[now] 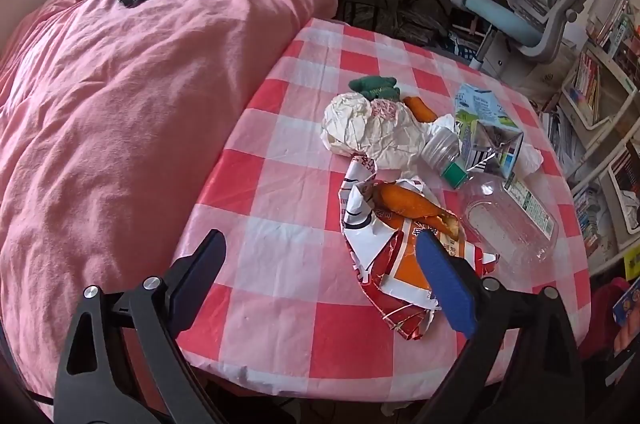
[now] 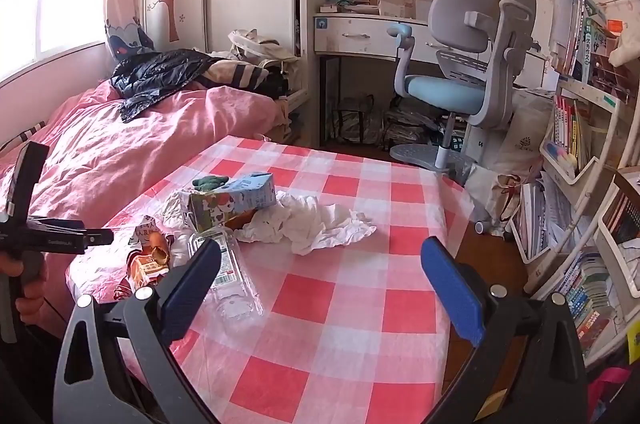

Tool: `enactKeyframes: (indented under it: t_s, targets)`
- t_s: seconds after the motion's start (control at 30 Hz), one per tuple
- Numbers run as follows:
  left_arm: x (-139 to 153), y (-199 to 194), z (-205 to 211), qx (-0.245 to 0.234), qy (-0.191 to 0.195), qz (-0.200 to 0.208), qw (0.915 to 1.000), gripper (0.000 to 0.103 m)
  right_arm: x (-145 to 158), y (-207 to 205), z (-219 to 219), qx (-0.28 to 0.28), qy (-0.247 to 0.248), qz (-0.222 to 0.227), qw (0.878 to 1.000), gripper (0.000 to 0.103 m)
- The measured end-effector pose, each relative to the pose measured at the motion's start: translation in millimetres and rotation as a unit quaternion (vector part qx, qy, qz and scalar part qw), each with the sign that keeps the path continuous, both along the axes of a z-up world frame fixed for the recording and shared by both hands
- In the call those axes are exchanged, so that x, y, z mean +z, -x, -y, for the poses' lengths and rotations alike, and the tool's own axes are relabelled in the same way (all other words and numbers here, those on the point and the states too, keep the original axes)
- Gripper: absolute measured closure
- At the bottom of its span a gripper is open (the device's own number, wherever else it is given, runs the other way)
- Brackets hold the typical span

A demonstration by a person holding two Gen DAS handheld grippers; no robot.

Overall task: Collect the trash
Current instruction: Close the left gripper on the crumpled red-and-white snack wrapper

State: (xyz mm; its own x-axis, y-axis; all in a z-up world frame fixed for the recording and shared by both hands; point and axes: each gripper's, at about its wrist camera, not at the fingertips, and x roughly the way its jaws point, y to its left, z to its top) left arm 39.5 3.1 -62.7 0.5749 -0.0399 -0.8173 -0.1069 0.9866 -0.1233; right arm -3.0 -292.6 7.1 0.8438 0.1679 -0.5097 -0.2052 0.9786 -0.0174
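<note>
Two containers, milk carton (image 1: 486,132) and plastic bottle (image 1: 508,220), lie empty on tablecloth (image 1: 280,184)

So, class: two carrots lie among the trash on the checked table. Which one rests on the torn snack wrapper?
The larger carrot, nearest the left gripper, lies on the orange-and-white wrapper; the smaller carrot lies beside the green cloth.

Left gripper (image 1: 320,244): jaws wide apart, nothing between the pads, tilted steeply downward. One finger (image 1: 444,284) shows its blue pad.

Right gripper (image 2: 320,256): jaws fully spread, empty, pitched down more shallowly.

In the right wrist view the left gripper sits at the left edge, a hand (image 2: 28,288) wrapped around its handle.
</note>
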Motion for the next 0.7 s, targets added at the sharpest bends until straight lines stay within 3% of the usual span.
enactKeyframes:
  t_s: [0.13,0.2,0.3,0.33,0.43,0.5,0.63,0.7]
  targets:
    - [-12.7,-19.6,9.0,-0.003,0.014,-0.017,0.9998,0.013,-2.3,-0.8,-4.5,0.005,0.013,-0.002,1.0,0.007]
    - [-20.9,-29.6,12.1,-0.004,0.008,-0.032,0.9994,0.019,-2.3,-1.4,-5.8,0.008,0.014,-0.003,1.0,0.007]
    - [-32.6,-41.6,13.8,-0.019,0.035,-0.055,0.9977,0.05,-1.9,-2.6,-8.6,0.012,0.02,-0.002,1.0,0.007]
    - [-35.2,-44.3,15.1,-0.028,0.046,-0.06,0.9967,0.07,-1.6,-3.3,-9.6,0.013,0.022,-0.003,1.0,0.007]
    - [-31.0,-43.7,19.2,-0.045,0.046,-0.058,0.9963,0.085,2.6,-8.2,-15.1,0.016,0.029,-0.006,0.999,0.007]
    - [-21.6,-38.1,17.3,-0.057,0.049,-0.051,0.9959,0.086,2.8,-8.0,-16.4,0.022,0.023,-0.005,0.999,0.007]
    - [3.8,-23.2,8.0,-0.063,0.008,-0.019,0.9978,0.087,5.3,-2.7,-26.8,0.052,0.026,0.003,0.998,0.007]
    - [6.5,-21.4,1.0,-0.07,0.003,-0.023,0.9973,0.087,3.4,1.0,-37.7,0.079,0.028,0.008,0.996,0.007]
